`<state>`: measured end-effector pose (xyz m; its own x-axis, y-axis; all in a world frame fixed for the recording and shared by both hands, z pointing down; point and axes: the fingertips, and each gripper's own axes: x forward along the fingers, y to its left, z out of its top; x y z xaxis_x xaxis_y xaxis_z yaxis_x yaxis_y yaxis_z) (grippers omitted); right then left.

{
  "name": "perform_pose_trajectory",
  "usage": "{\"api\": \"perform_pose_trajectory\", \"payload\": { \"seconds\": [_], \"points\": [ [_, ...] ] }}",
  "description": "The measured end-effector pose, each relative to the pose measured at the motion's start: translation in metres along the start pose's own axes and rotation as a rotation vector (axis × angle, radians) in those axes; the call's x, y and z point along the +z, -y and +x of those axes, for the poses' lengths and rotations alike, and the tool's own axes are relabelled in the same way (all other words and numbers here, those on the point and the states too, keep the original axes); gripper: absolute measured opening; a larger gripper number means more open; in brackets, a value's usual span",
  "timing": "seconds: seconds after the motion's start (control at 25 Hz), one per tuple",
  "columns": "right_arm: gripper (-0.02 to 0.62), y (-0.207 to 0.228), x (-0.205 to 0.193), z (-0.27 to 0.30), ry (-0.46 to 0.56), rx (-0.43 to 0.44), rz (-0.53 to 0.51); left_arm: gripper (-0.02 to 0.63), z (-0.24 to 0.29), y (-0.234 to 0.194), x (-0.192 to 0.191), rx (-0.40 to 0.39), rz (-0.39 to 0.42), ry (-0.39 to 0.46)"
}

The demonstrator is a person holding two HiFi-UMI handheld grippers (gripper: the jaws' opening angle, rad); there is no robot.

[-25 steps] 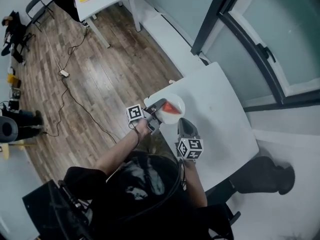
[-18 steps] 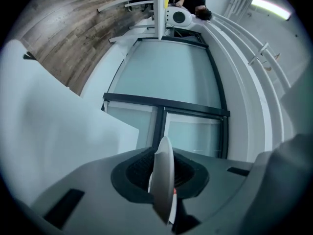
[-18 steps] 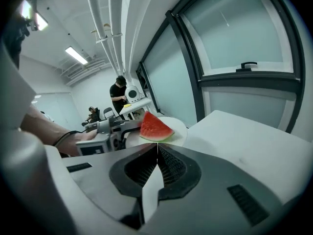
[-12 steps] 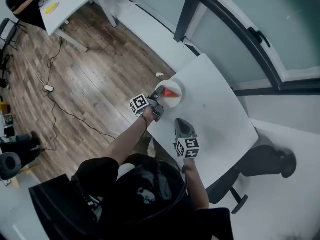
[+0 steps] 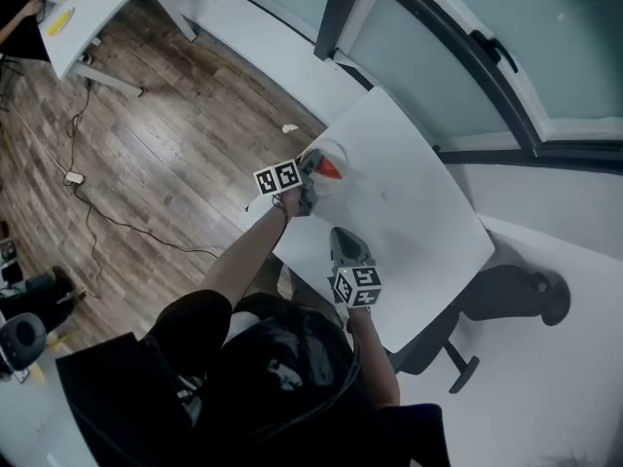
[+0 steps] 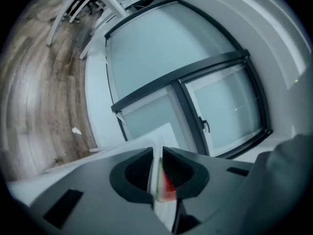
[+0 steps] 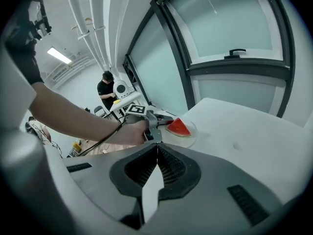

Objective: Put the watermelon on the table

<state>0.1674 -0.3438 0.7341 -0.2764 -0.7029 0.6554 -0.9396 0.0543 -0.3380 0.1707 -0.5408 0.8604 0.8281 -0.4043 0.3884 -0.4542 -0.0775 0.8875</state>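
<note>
Down and toward the window went my left gripper (image 6: 157,154) from where it hung a second earlier, its narrow jaws closing on the rim of the plate (image 7: 191,137) bearing the watermelon (image 7: 179,127) wedge. Plate and fruit sat at the left edge of the tabletop (image 5: 414,202). By my reading, the set-down was nearly done, with only the release left. My right gripper (image 7: 157,155) hovered over the near edge, jaws pressed together on nothing. Beyond lay wood floor (image 5: 165,154), a frosted window (image 5: 458,27) and a second table (image 5: 92,3).
</note>
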Motion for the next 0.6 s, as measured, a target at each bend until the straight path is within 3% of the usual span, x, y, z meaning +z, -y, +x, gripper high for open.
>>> {"api": "perform_pose_trajectory", "payload": {
  "seconds": [0.12,0.32,0.48,0.6],
  "points": [
    [0.011,0.000,0.004,0.002,0.000,0.012,-0.004,0.067,0.005,-0.002,0.004,0.140,0.157,-0.005],
    [0.011,-0.002,0.007,0.005,-0.008,0.018,-0.062,0.114,0.000,0.010,0.012,0.314,0.598,-0.009],
    [0.011,-0.001,0.009,0.007,-0.037,-0.010,-0.142,0.184,-0.005,0.014,0.013,0.365,0.955,-0.026],
    [0.011,0.003,0.012,0.005,-0.014,-0.017,-0.137,0.184,-0.019,0.025,0.016,0.354,1.100,-0.022]
  ]
}}
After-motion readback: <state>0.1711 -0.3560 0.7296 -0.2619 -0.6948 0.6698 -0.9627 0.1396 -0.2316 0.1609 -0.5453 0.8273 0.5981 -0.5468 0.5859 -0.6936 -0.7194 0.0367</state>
